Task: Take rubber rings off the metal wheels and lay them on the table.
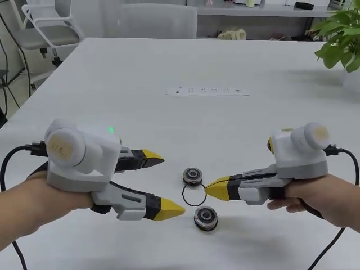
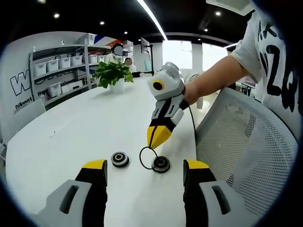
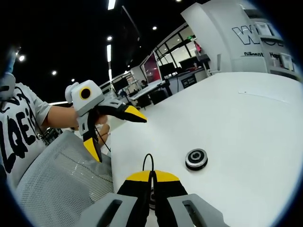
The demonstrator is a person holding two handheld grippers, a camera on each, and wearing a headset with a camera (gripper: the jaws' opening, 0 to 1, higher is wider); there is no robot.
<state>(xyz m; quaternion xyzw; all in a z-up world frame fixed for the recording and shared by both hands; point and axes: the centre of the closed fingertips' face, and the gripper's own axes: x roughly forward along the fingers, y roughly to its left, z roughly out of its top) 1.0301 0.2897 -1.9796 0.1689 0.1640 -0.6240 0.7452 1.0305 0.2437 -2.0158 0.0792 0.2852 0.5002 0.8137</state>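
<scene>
Rubber ring point(image 1: 194, 195) is a thin black loop between the two metal wheels on the white table point(image 1: 169, 67); in the head view one wheel point(image 1: 192, 175) sits at its 12 o'clock and the other wheel point(image 1: 206, 217) at its 5 o'clock; the right gripper point(image 1: 209, 189) comes in from 3 o'clock, its yellow-tipped jaws pressed together on the ring's edge; whether the loop touches the table I cannot tell; the left gripper point(image 1: 171, 184) hangs at the ring's 9 o'clock with its jaws spread wide, clear of ring and wheels; a potted plant point(image 1: 340, 42) stands at the table's far corner.
</scene>
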